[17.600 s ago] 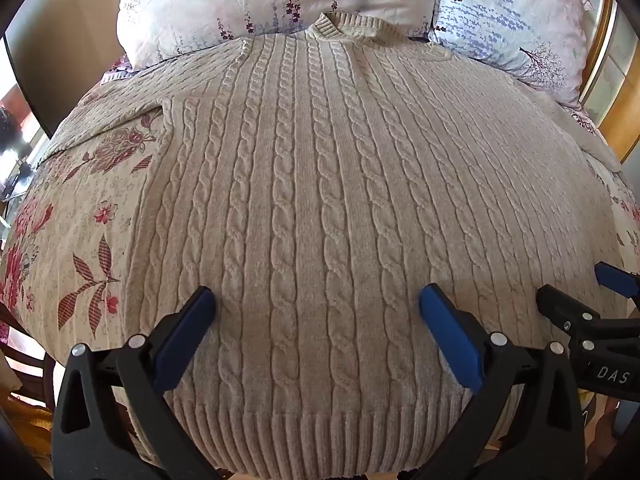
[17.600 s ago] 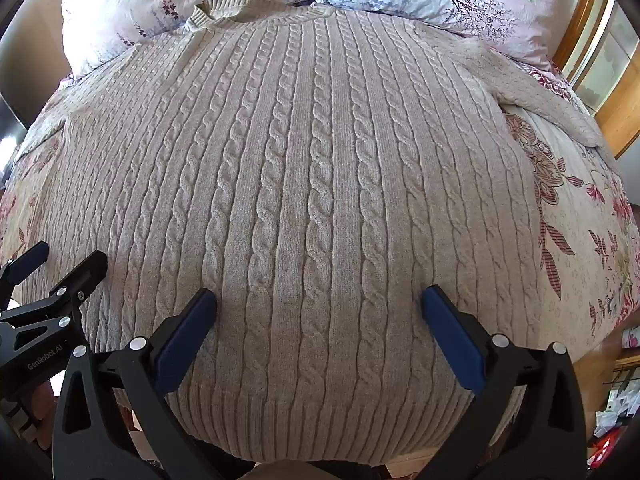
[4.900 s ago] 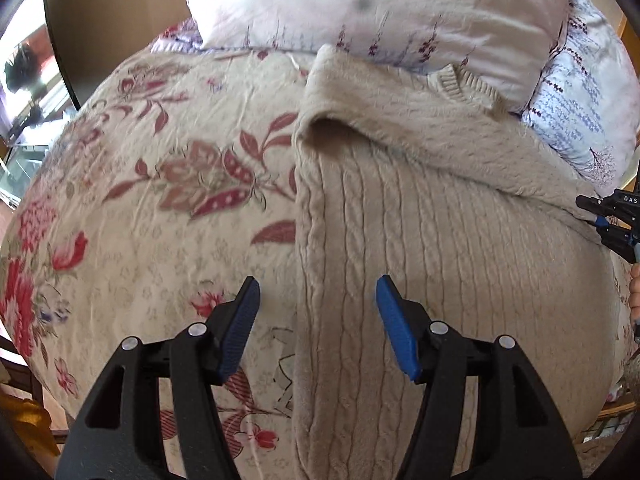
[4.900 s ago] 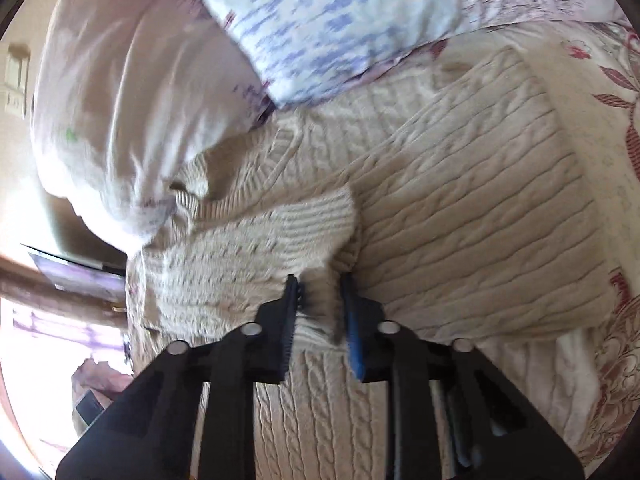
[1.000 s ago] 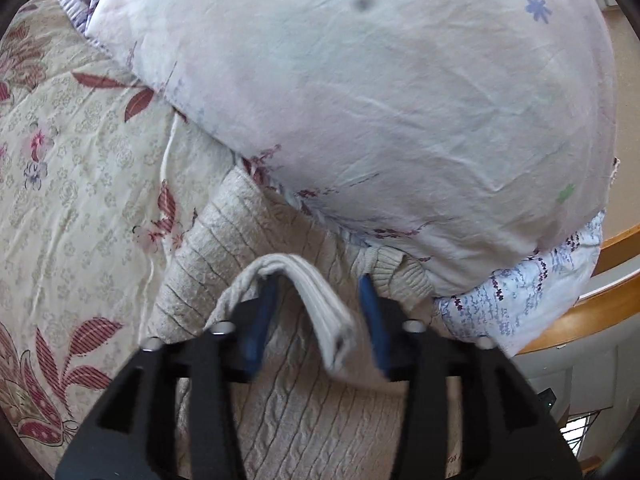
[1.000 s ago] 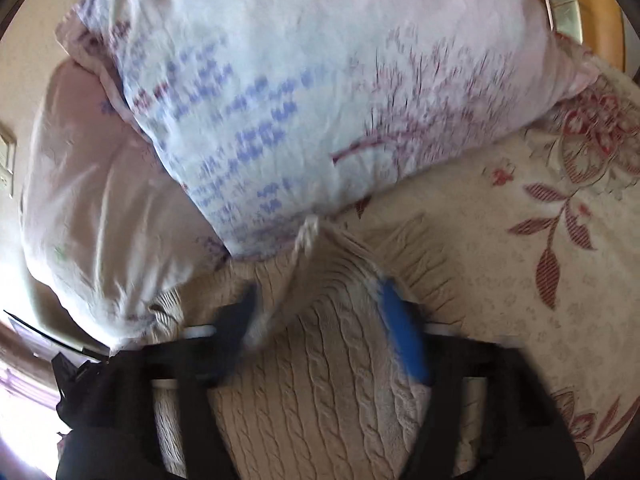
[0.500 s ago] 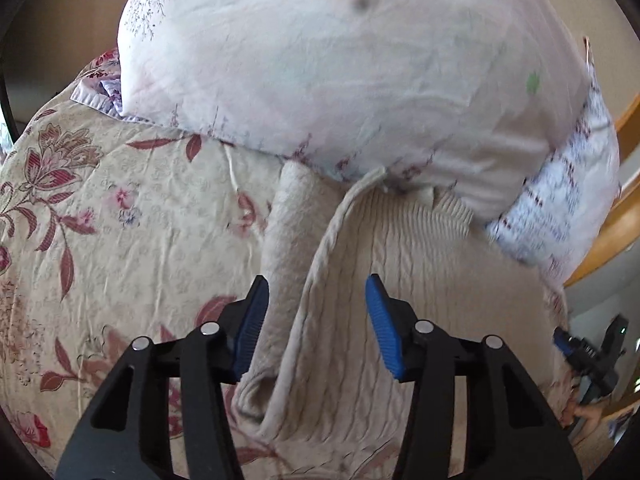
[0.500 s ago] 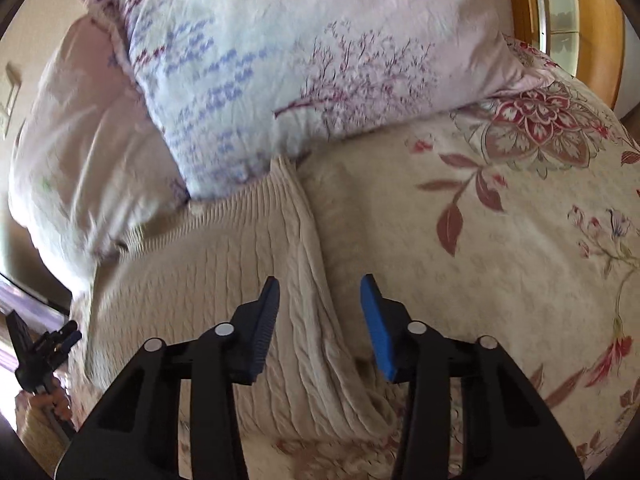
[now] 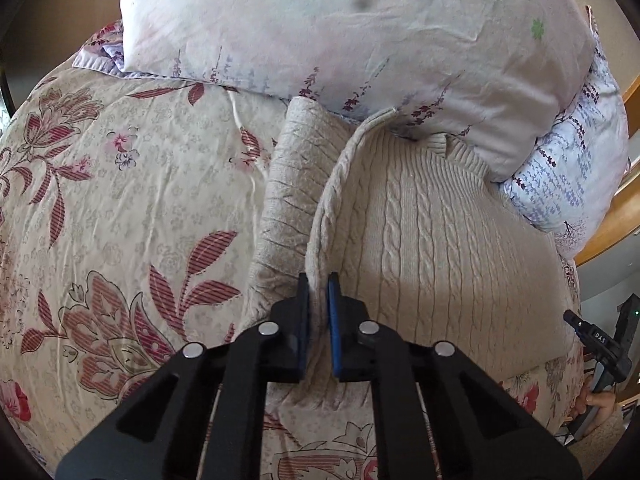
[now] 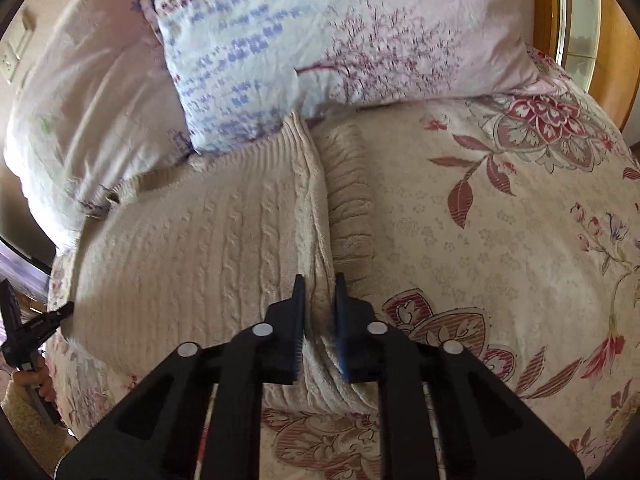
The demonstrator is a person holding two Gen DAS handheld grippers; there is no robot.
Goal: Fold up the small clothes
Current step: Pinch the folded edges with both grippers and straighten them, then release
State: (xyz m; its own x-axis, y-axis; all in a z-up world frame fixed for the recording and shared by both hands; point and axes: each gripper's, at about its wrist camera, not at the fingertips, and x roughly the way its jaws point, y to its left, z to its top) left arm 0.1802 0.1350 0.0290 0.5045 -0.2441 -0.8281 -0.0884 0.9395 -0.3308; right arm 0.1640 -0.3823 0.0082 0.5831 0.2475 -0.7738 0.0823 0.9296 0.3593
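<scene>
Cable-knit beige sweater, ribbed folded edges pinched, left hand-held gripper, right hand-held gripper

Both wrist cameras look down closely toward the bed's head edge, sharing the beige cable-knit sweater from opposite sides.

A home bedroom. A bed is covered by a cream bedspread printed with red flowers, two flower-patterned pillows lie against a wooden headboard, and a wall switch shows beside it.
</scene>
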